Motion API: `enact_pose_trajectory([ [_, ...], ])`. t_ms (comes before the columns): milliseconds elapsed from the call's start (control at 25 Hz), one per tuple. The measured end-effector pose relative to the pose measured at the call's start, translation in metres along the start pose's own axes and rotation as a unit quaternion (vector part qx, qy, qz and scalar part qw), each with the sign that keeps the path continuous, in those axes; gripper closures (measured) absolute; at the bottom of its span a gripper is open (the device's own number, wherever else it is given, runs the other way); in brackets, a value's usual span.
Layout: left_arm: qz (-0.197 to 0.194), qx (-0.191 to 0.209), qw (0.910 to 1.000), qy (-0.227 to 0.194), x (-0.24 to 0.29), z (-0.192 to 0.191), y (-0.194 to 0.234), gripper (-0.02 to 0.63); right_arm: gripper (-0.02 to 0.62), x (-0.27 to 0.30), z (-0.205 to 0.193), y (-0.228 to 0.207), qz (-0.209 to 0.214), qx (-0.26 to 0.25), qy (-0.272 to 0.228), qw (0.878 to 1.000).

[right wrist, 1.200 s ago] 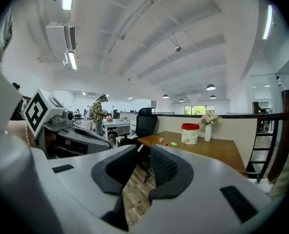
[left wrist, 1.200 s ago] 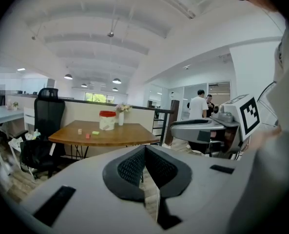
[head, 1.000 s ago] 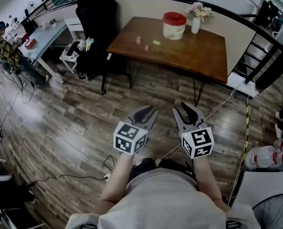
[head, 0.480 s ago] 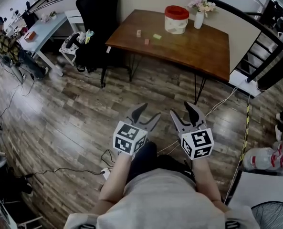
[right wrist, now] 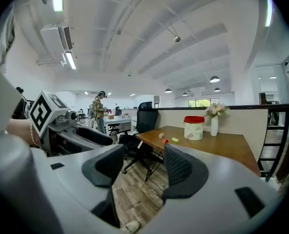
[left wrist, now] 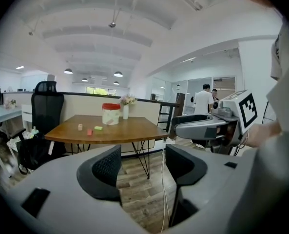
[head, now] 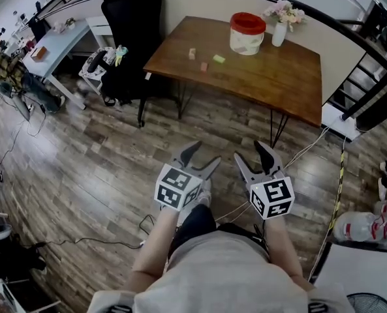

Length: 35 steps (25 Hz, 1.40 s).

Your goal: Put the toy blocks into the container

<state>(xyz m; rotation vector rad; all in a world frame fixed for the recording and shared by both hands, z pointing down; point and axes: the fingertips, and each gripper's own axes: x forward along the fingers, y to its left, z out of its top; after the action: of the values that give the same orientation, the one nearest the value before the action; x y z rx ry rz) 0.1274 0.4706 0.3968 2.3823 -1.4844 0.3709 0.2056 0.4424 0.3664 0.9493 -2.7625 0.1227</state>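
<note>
Three small toy blocks lie on the brown table (head: pixel 265 83): a tan block (head: pixel 192 53), a red block (head: pixel 204 66) and a green block (head: pixel 218 59). The white container with a red lid (head: pixel 247 34) stands behind them on the table. My left gripper (head: pixel 200 158) and right gripper (head: pixel 255 156) hang over the wood floor, well short of the table. Both have just been opening and stand open with nothing between the jaws. In the left gripper view the container (left wrist: pixel 110 114) and the blocks (left wrist: pixel 89 130) show far ahead; the right gripper view shows the container (right wrist: pixel 193 127) too.
A white vase of flowers (head: pixel 280 31) stands beside the container. A black office chair (head: pixel 130 38) sits left of the table. Cables (head: pixel 310 150) run over the floor at the right. A black railing (head: pixel 350 38) curves behind the table. A seated person (head: pixel 4 70) is at the far left desk.
Both grippers' jaws have spread from nearly together to wide apart. The table and its things sit slightly closer and further right in the head view.
</note>
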Motion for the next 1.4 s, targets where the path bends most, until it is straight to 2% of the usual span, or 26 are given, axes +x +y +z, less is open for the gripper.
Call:
enact_pose_trajectory([
  [360,-0.028,-0.021,0.9994,0.001,0.059,0.032,0.083,0.322,0.336,0.097,0.03,-0.036,-0.003,-0.009,0.005,1.0],
  [680,-0.038,-0.012,0.9992,0.004,0.094,0.058,0.151,0.322,0.337,0.169,0.049,-0.065,-0.025,-0.011,0.003,1.0],
  [800,-0.05,-0.005,0.9987,0.012,0.102,0.06,0.166,0.322,0.337,0.185,0.051,-0.071,-0.036,-0.009,0.002,0.999],
  [1000,-0.059,-0.016,0.998,0.018,0.115,0.058,0.179,0.322,0.341,0.198,0.043,-0.082,-0.048,0.0,0.016,0.999],
  [1400,-0.034,-0.045,0.9982,0.019,0.145,0.061,0.221,0.322,0.341,0.242,0.039,-0.108,-0.03,0.004,0.037,0.999],
])
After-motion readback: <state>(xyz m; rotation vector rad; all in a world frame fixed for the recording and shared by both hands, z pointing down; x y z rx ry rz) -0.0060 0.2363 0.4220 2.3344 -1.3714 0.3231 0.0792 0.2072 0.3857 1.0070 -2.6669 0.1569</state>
